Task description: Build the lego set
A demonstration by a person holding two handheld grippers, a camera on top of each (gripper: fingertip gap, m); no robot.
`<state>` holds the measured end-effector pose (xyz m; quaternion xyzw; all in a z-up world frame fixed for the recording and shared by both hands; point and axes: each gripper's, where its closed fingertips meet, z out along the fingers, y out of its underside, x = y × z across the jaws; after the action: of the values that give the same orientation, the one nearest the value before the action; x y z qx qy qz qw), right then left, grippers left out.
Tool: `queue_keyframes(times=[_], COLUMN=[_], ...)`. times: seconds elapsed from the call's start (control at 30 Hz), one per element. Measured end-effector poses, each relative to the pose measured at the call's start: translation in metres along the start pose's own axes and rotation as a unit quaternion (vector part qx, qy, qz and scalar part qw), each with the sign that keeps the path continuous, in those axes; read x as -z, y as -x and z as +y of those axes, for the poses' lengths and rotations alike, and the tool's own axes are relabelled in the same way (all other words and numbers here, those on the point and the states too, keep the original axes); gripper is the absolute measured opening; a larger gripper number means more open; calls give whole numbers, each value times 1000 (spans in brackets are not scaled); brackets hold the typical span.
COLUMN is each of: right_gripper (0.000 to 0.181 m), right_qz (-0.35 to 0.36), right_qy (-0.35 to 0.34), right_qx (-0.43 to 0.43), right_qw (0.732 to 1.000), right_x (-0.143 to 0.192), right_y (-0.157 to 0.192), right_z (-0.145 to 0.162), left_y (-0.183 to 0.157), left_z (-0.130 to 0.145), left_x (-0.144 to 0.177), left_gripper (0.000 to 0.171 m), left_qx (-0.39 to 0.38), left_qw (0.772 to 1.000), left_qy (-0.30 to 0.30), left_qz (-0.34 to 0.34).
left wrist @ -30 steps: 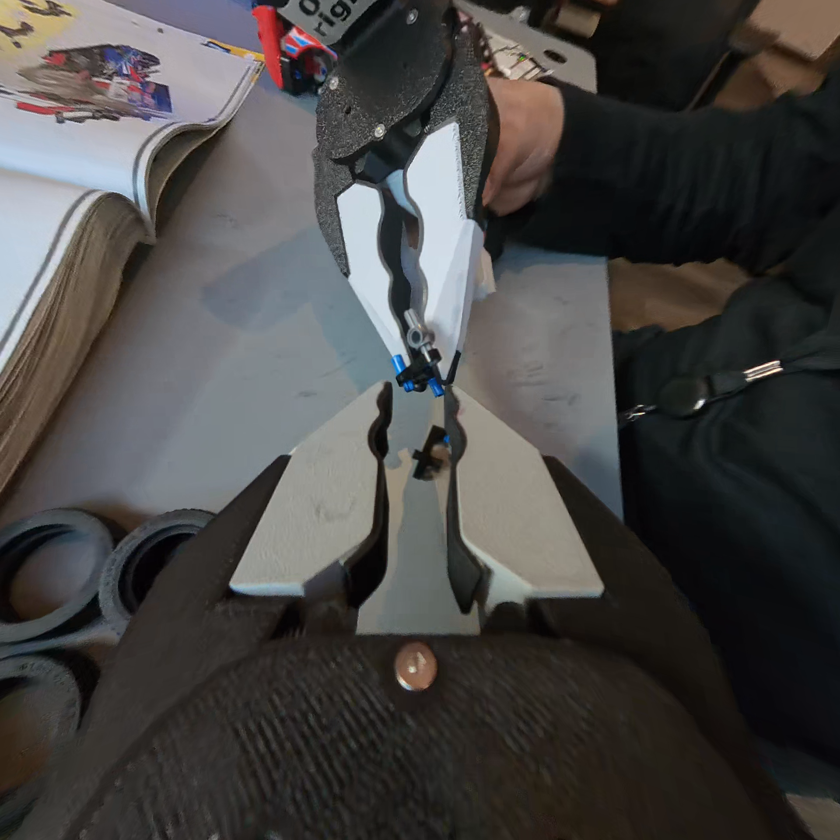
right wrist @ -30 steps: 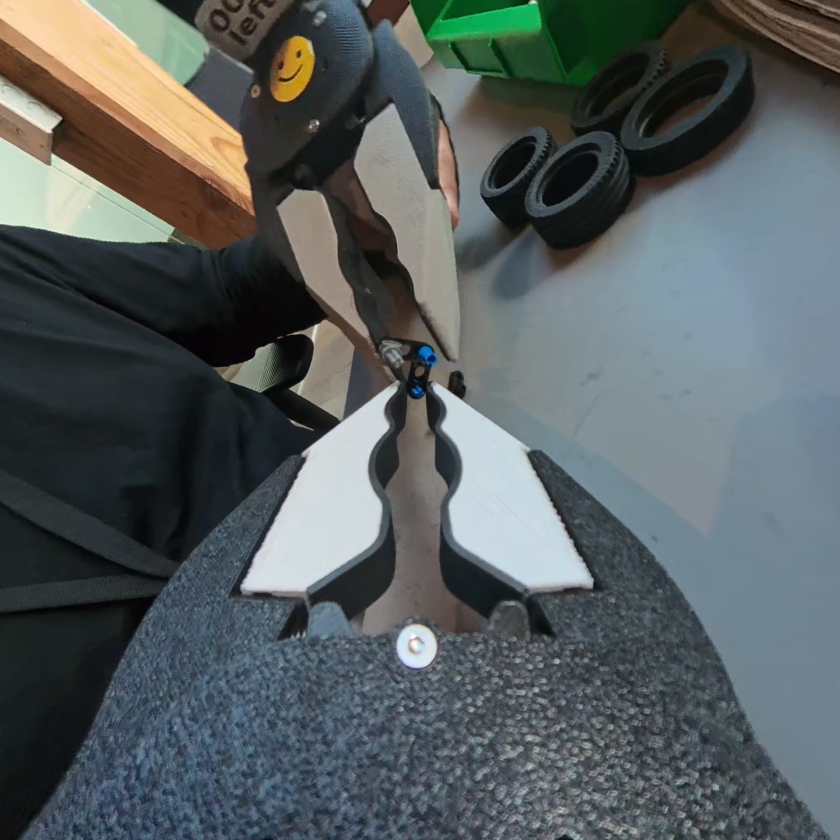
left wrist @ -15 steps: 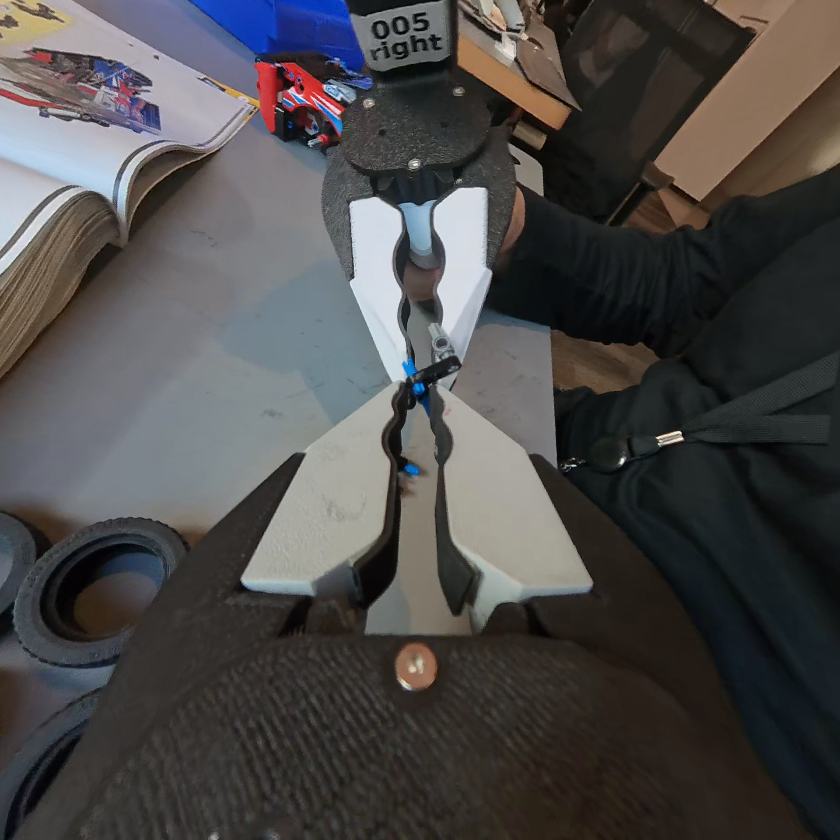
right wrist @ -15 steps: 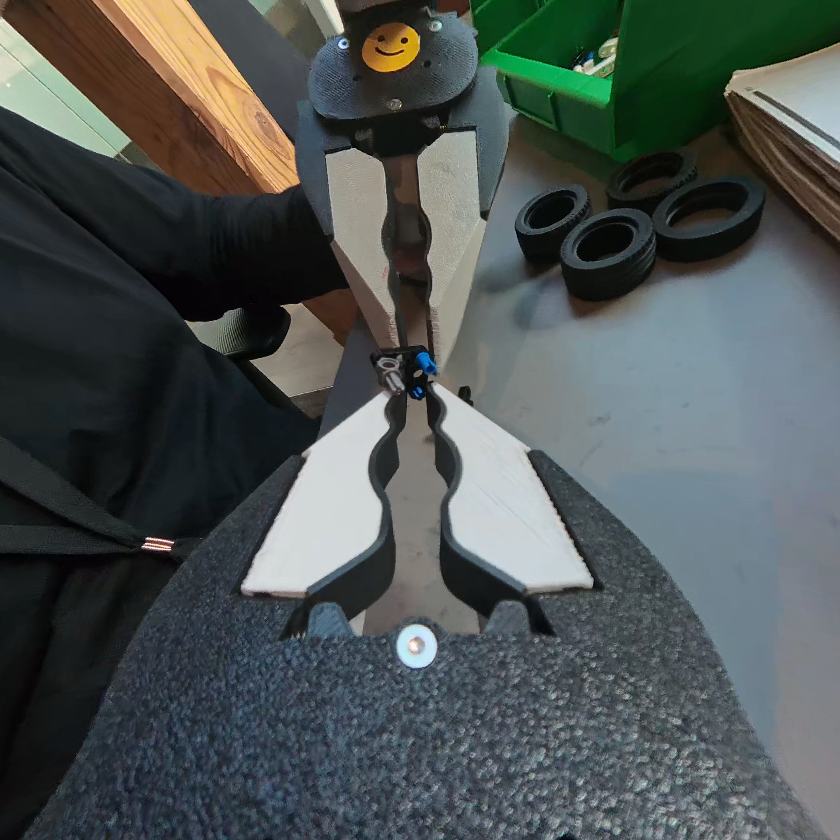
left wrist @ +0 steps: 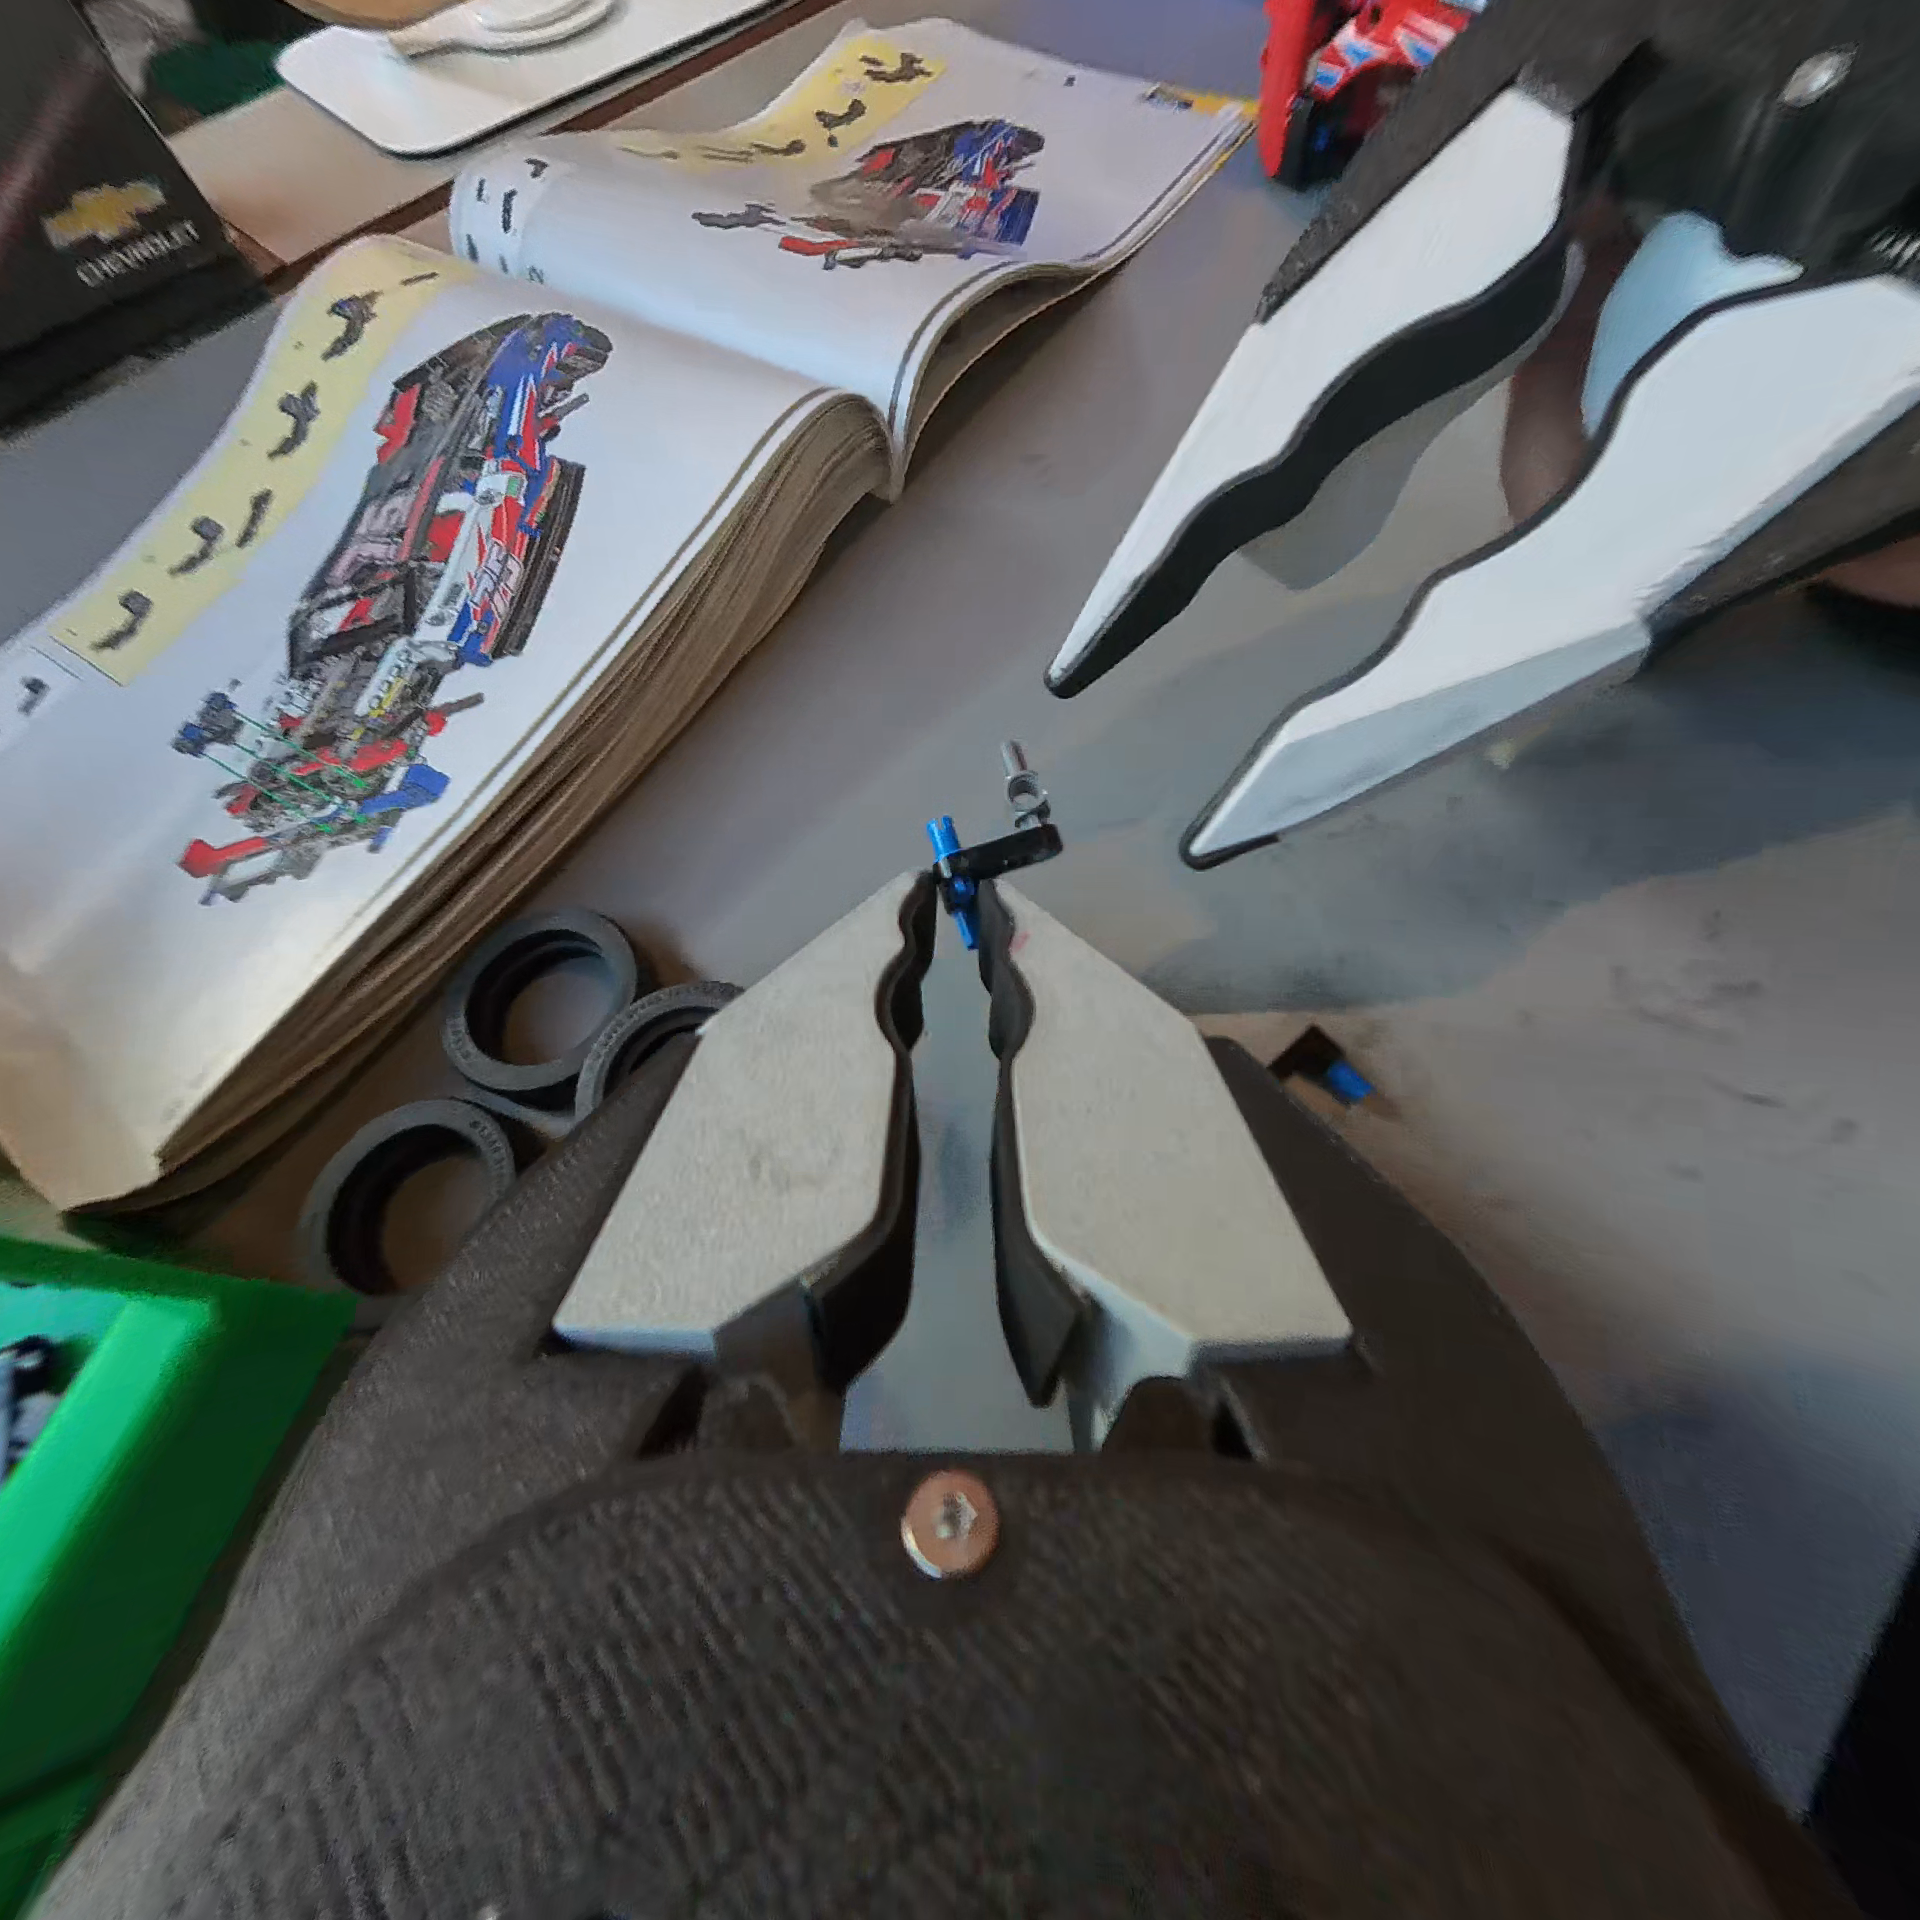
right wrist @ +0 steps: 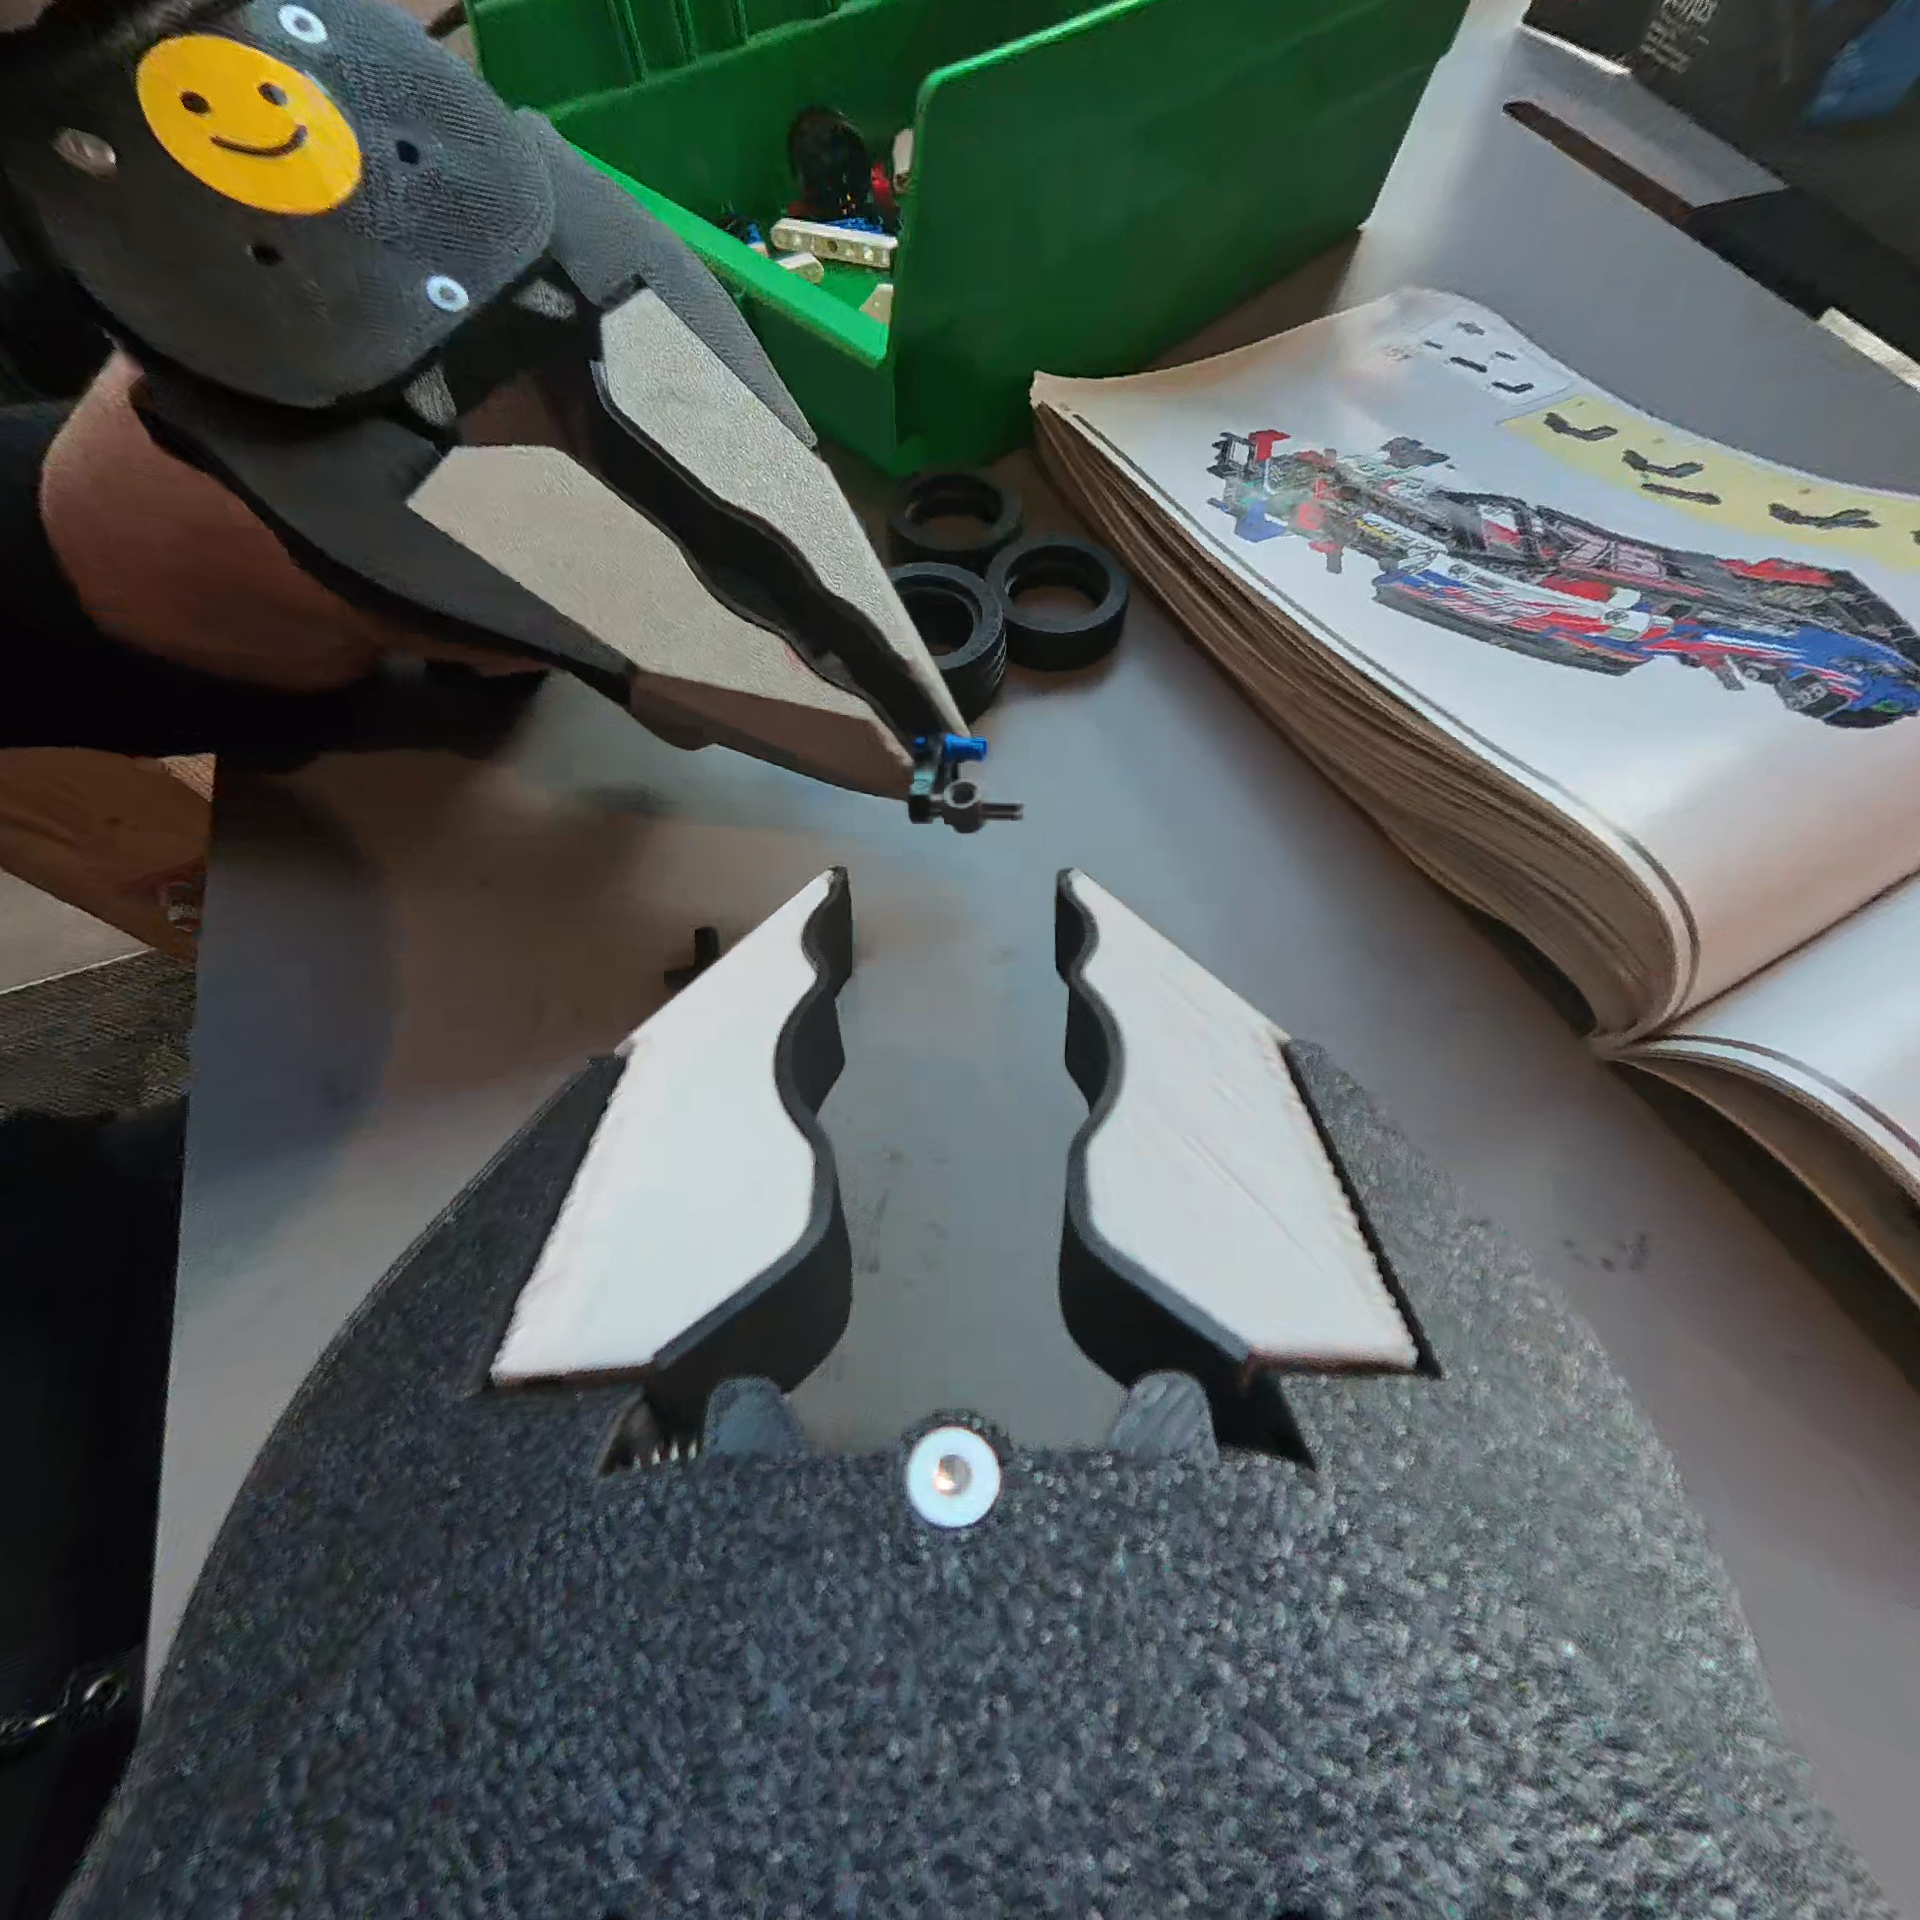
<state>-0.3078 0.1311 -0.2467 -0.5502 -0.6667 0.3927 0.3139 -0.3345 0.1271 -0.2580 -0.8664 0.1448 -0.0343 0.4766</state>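
A small lego assembly (left wrist: 995, 844), a blue pin, a short black beam and a grey connector, is pinched by its blue pin in the tips of my left gripper (left wrist: 958, 896), which is shut on it above the grey table. My right gripper (left wrist: 1127, 769) is open and empty, to the right of the assembly and apart from it. In the right wrist view, my right gripper (right wrist: 951, 883) has its jaws wide apart just below the assembly (right wrist: 951, 781), which the left gripper (right wrist: 925, 750) holds from the upper left.
An open instruction booklet (left wrist: 416, 582) (right wrist: 1455, 644) lies on the table. Several black tyres (left wrist: 540, 997) (right wrist: 997, 582) lie beside a green parts bin (left wrist: 104, 1455) (right wrist: 1039, 208). A red car model (left wrist: 1340, 62) stands at the back. Small loose pieces (left wrist: 1325, 1070) (right wrist: 698, 951) lie on the table. Only a small space, under 4 cm, lies between the two pairs of fingers.
The right gripper has opened, let go of the assembly and drawn back. The left gripper has closed on the blue pin and now holds the assembly alone, turned toward the booklet.
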Motion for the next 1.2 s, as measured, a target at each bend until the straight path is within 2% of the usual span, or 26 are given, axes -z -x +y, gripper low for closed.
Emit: queue_keyframes(times=[0.13, 0.27, 0.4, 0.5, 0.57, 0.73, 0.9, 1.07, 1.2], right_gripper=[30, 24, 16, 20, 20, 34, 23, 24, 29], right_qz=[30, 18, 16, 1, -8, -30, -30, -31, -31], right_qy=[16, 53, 58, 90, 88, 84, 92, 100, 81], right_qx=[-2, -15, -34, -78, -99, -139, -140, -146, -185], right_qw=[999, 998, 998, 993, 991, 986, 985, 984, 979], right_x=[-8, -16, -18, -23, -25, -27, -33, -36, -31], right_y=[-6, -7, -10, -12, -13, -12, -12, -12, -18], right_z=[4, 14, 15, 24, 22, 21, 20, 21, 19], left_y=[-3, -2, -1, 0, 3, 3, 3, 4, 6], left_z=[5, 13, 16, 16, 16, 15, 15, 15, 15], left_x=[-6, -11, -15, -17, -17, -17, -19, -19, -19], left_gripper=[6, 6, 6, 5, 5, 5, 5, 5, 5], left_qx=[-68, -91, -108, -107, -105, -92, -110, -112, -108], left_qw=[997, 993, 989, 988, 988, 990, 987, 986, 986], left_qy=[26, 56, 72, 75, 76, 76, 78, 79, 79], left_qz=[-38, -58, -75, -80, -84, -80, -89, -93, -95])
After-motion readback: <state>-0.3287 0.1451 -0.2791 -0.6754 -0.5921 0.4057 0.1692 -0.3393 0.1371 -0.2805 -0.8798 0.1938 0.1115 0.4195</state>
